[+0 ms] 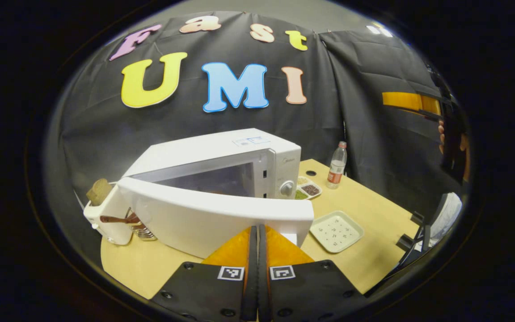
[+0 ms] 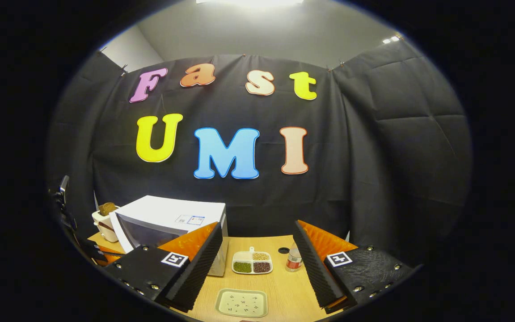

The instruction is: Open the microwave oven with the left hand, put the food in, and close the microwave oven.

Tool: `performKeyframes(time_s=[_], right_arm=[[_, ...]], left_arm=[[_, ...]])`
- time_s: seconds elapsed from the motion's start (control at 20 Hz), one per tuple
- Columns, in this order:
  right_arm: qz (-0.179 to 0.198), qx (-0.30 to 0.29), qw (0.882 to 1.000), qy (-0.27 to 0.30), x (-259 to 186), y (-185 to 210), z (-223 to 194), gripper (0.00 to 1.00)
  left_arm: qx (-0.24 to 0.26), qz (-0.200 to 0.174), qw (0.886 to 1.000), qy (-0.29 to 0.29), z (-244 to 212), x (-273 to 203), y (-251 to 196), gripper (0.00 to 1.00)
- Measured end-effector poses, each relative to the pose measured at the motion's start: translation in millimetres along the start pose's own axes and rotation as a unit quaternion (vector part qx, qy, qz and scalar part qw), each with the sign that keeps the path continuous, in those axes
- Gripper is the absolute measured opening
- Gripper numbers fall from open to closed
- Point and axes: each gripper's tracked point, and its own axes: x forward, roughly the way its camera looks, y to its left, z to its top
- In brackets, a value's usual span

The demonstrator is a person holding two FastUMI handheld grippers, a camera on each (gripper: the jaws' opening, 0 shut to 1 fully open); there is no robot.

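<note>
Microwave oven (image 1: 221, 179), white, is sitting on the tan table (image 1: 365, 264) in the left gripper view, its door (image 1: 213, 219) swung partly out toward the camera, so that the cavity is showing behind the door's top edge. The left gripper (image 1: 257, 250) is sitting right at the door's free end with its two fingers pressed together, no gap showing between them; whether they are pinching the door's edge I cannot tell. A white toaster (image 1: 105, 214) with a slice of bread (image 1: 99, 191) standing in it is sitting at the oven's left. To the oven's right a small divided dish (image 1: 307, 190) of beans and grains is lying, with a clear bottle (image 1: 337, 165) standing just beyond it. A pale square plate (image 1: 336, 231) with dark specks is lying nearer, to the right of the door. Part of the other gripper (image 1: 411, 102) and the hand (image 1: 441, 133) holding it are showing at the far right edge.

In the right gripper view, the right gripper (image 2: 257, 264) is hovering high over the table with its fingers spread wide and nothing between them. Between the fingers, lower down, the divided dish (image 2: 252, 262), the bottle (image 2: 293, 261) and the square plate (image 2: 242, 302) are lying on the table (image 2: 284, 290). The microwave oven (image 2: 172, 219) is standing at the left, partly behind the left finger, with the toaster (image 2: 104, 223) beyond it.
</note>
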Motion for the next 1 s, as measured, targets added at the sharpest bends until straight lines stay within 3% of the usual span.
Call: performKeyframes(time_s=[0.8,1.0], right_arm=[[-0.024,0.011,1.0,0.014,10.3,-25.2,-8.3,0.97],[-0.027,0.015,0.999,0.019,11.4,-28.6,-10.0,0.97]], left_arm=[[-0.05,-0.019,0.999,-0.007,37.1,67.2,-10.8,0.07],[-0.063,-0.009,0.998,-0.005,44.3,83.5,-9.8,0.07]])
